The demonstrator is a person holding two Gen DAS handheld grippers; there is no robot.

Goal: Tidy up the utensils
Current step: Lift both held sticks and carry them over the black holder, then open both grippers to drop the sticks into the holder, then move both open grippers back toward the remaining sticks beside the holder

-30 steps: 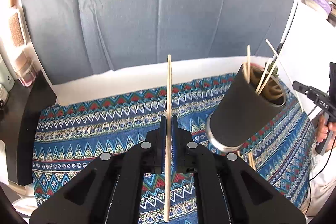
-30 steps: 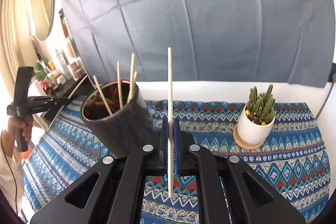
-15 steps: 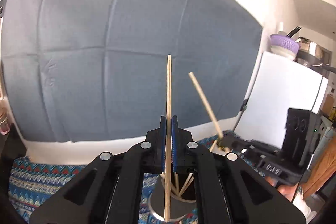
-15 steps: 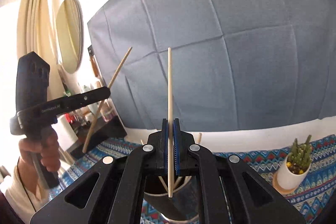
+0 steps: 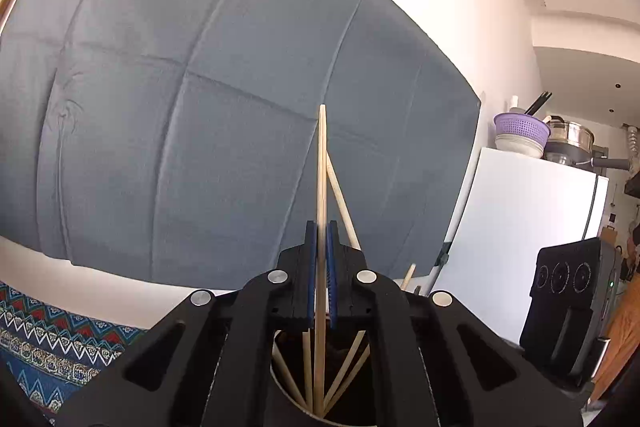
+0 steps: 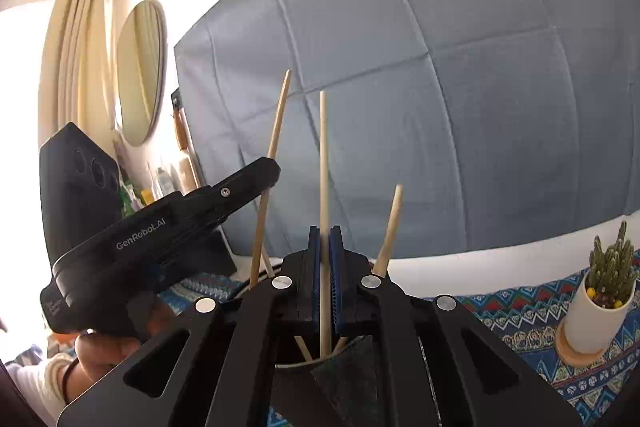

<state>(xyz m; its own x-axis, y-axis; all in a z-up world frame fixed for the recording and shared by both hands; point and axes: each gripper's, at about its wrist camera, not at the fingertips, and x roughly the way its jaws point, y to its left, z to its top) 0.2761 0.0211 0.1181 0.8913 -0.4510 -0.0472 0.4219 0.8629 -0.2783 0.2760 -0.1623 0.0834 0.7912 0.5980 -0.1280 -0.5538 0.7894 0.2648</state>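
Both tools have dropped closer over the holder [image 5: 288, 403]; left tool [image 5: 320, 275] and right tool [image 6: 325, 281] each clench a chopstick [image 5: 321, 187] above it. Crossed sticks could block entry.

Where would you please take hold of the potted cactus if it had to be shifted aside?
Grip the white pot around its smooth round wall, below the rim, coming in level from the side. The cactus stands upright and spiny above the rim, so a top approach would likely hit the spines. The pot sits on a coaster; lift straight up, jaws spread wide enough to span the wall.
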